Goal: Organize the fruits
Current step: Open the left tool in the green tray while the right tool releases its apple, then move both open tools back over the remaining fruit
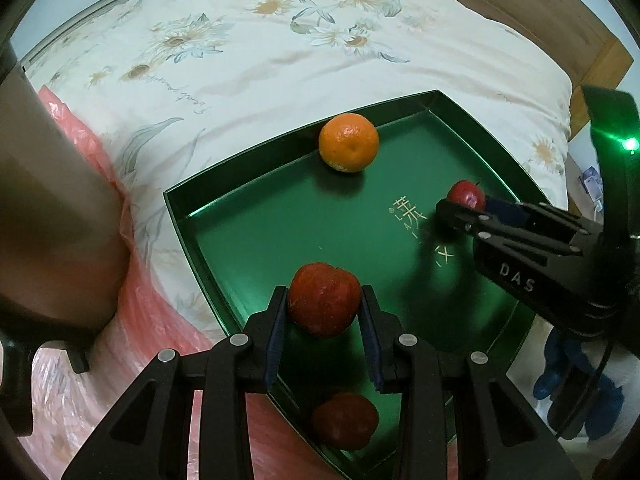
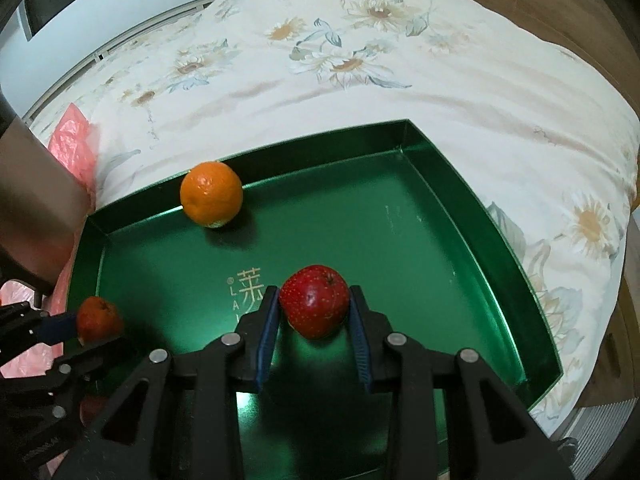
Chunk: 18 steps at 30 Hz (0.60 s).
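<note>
Your left gripper (image 1: 324, 312) is clamped on a dull red apple (image 1: 323, 298), your right gripper (image 2: 314, 308) on a bright red apple (image 2: 314, 306), both held above the green tray (image 2: 460, 200). An orange (image 2: 211, 194) already sits by the tray's far wall. A third red fruit (image 1: 345, 420), possibly a reflection, shows below. Both apples remain to be set down.

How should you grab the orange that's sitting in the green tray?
Grip the orange round its middle, coming from above. It is round, so the widest part holds best. It sits against the tray's far wall, so set the fingers on its left and right sides.
</note>
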Each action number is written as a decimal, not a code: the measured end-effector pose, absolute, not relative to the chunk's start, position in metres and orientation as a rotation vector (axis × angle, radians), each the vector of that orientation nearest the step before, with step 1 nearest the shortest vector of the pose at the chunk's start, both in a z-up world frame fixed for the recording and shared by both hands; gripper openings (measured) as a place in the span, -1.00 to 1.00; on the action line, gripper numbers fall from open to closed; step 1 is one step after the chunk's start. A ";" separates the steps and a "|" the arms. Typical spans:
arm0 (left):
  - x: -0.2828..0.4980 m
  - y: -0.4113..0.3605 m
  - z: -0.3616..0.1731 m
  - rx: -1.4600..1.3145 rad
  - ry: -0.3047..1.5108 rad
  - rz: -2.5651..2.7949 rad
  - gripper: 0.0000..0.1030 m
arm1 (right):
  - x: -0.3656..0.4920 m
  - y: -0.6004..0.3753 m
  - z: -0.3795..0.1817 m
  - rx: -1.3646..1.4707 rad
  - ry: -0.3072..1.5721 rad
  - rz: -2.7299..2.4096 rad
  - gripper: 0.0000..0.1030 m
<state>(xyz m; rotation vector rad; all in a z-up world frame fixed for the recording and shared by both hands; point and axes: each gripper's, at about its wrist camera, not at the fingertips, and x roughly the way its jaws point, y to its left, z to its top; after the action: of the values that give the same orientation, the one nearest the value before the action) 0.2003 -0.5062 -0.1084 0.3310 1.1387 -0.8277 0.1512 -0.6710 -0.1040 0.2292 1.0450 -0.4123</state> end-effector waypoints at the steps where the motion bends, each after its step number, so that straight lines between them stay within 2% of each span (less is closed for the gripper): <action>1: 0.200 -0.506 -0.108 0.333 1.138 -0.829 -0.40 | 0.151 -0.672 -0.105 0.240 1.049 -0.414 -0.27; 2: 0.200 -0.505 -0.107 0.338 1.136 -0.830 -0.38 | 0.150 -0.672 -0.107 0.247 1.053 -0.419 -0.26; 6: 0.198 -0.501 -0.098 0.341 1.116 -0.843 -0.26 | 0.149 -0.671 -0.105 0.241 1.055 -0.440 0.38; 12: 0.188 -0.489 -0.077 0.333 1.062 -0.877 -0.18 | 0.146 -0.665 -0.091 0.224 1.039 -0.466 0.48; 18: 0.173 -0.458 -0.059 0.301 1.023 -0.894 -0.17 | 0.137 -0.641 -0.067 0.208 0.987 -0.451 0.49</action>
<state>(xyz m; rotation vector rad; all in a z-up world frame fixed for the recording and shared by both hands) 0.1731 -0.4585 -0.0589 0.3009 1.0232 -0.8940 0.1369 -0.6413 -0.0673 0.2081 0.9872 -0.4513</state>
